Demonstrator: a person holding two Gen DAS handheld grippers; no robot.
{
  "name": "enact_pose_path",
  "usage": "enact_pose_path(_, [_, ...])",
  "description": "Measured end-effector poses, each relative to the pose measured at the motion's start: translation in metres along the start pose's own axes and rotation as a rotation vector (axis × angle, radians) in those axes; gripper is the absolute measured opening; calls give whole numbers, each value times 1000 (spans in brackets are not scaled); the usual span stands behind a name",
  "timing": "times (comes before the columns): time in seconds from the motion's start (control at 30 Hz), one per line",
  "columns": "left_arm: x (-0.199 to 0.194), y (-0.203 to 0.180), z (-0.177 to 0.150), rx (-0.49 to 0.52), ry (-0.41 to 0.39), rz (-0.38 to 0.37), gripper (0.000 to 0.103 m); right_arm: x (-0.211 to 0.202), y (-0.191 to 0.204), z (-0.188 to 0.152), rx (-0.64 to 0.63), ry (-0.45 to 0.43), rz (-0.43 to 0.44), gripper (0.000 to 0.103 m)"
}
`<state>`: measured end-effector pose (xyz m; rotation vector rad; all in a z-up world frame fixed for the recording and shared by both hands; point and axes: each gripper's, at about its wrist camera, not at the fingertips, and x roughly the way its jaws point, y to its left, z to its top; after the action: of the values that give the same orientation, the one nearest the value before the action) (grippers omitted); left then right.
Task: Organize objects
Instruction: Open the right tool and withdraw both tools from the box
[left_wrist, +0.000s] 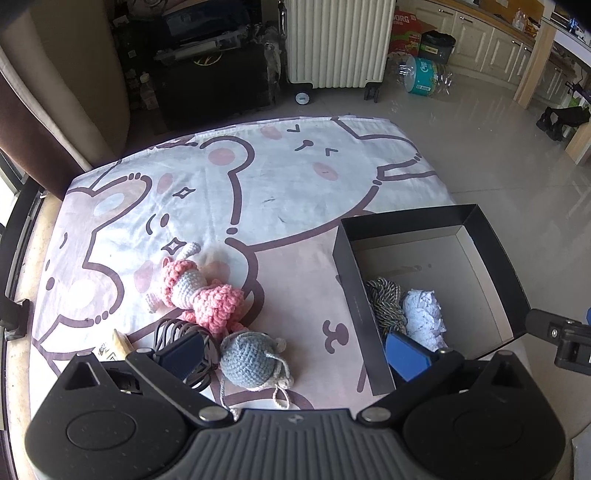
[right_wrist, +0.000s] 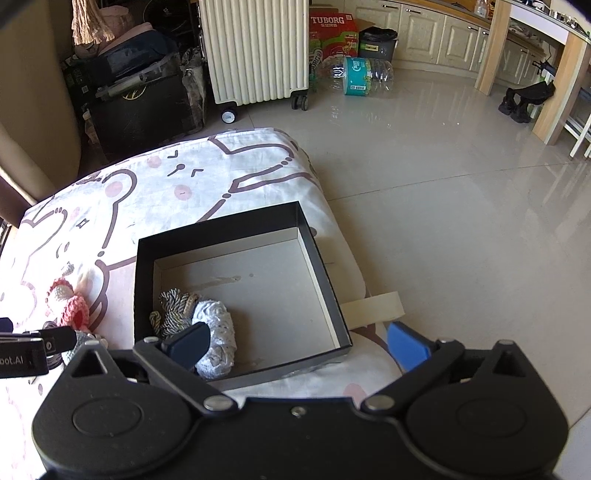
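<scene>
Right wrist view, both tongs spread empty, black box near bed edge, far half bare.

Glossy pale tiled floor, cream cabinets behind, a ribbed white suitcase standing left.

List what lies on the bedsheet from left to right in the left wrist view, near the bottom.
Black coiled cable → grey crochet toy → black box → twisted cord bundle → pale lace bundle.

"TUBORG" on red carton
</scene>
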<state>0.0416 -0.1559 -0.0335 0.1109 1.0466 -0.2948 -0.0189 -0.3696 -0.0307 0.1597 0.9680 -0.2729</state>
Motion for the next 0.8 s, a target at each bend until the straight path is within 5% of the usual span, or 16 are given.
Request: enact_pose_path(0.8, [1,11,1,-28,0,13,103,6,-2,-2,8,-1,-15,103])
